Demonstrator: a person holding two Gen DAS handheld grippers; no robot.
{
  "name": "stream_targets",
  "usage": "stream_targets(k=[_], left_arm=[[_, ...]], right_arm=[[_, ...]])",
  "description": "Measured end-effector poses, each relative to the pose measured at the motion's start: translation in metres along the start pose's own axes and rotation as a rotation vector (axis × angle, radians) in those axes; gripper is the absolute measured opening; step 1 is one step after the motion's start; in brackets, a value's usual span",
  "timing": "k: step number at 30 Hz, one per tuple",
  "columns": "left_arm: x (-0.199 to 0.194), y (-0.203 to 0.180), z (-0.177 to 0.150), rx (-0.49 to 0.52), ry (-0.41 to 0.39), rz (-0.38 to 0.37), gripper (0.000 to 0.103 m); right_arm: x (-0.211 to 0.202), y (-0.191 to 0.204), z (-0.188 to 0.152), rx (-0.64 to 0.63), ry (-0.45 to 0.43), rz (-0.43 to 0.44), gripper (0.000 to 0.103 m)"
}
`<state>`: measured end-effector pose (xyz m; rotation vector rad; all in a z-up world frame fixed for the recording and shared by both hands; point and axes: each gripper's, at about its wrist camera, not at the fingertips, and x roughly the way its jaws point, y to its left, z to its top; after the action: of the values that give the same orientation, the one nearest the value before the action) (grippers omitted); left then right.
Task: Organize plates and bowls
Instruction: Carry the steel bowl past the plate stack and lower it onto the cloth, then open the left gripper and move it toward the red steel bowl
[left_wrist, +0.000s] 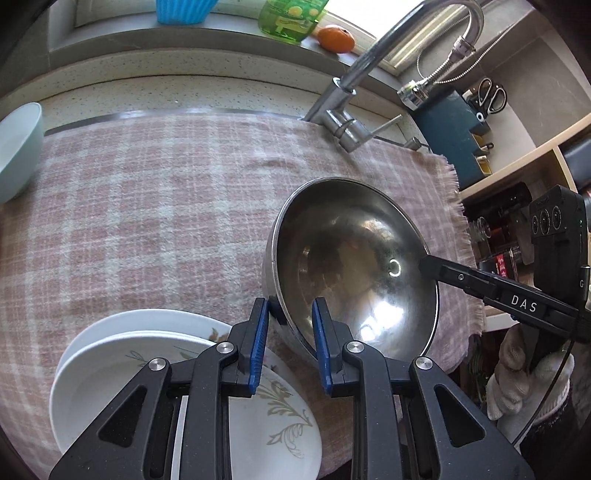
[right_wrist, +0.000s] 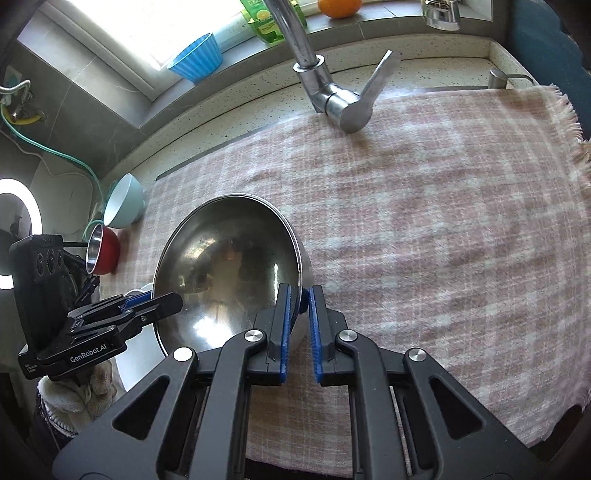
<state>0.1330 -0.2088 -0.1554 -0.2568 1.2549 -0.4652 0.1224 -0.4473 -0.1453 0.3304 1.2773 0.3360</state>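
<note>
Kitchen counter under a bright window.
Speckled countertop was covered by a pink plaid cloth; chrome faucet stood at its back edge, grey tiled wall beside the window, shelving at the side.

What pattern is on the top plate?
Grey-green leaf sprigs on white plate; clearest in the left wrist view.

Steel bowl on cloth, plates perhaps touching its left.
</note>
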Motion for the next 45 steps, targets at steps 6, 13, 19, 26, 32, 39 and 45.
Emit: stream_targets(k=[6,13,19,26,32,39,45], left_arm=[[0.006,-0.011,-0.009,0.025,0.021,0.001,0.021],[0.006,-0.011,-0.012,0.033,0.029,0.009,0.021],[0.008,-0.011,-0.013,0.027,0.035,0.009,0.021],[0.002,-0.013,-0.013,0.041,0.014,0.011,0.021],[-0.014,-0.010,-0.013,0.040,-0.027,-0.010,0.023],[-0.049,0.003,-0.020,0.011,-0.096,-0.058,0.030],[-0.092,0.032,-0.045,-0.013,-0.191,-0.041,0.041]], right_arm=[[0.001,-0.011,-0.013,0.022,0.018,-0.002,0.010],[0.000,-0.013,-0.022,0.028,0.022,0.010,0.010],[-0.002,-0.012,-0.024,0.020,0.017,0.001,0.010],[-0.017,-0.007,-0.024,0.016,-0.038,-0.004,0.010],[-0.037,0.011,-0.026,-0.008,-0.126,-0.018,0.039],[-0.062,0.052,-0.034,-0.080,-0.257,-0.028,0.061],[-0.070,0.093,-0.046,-0.125,-0.336,0.003,0.078]])
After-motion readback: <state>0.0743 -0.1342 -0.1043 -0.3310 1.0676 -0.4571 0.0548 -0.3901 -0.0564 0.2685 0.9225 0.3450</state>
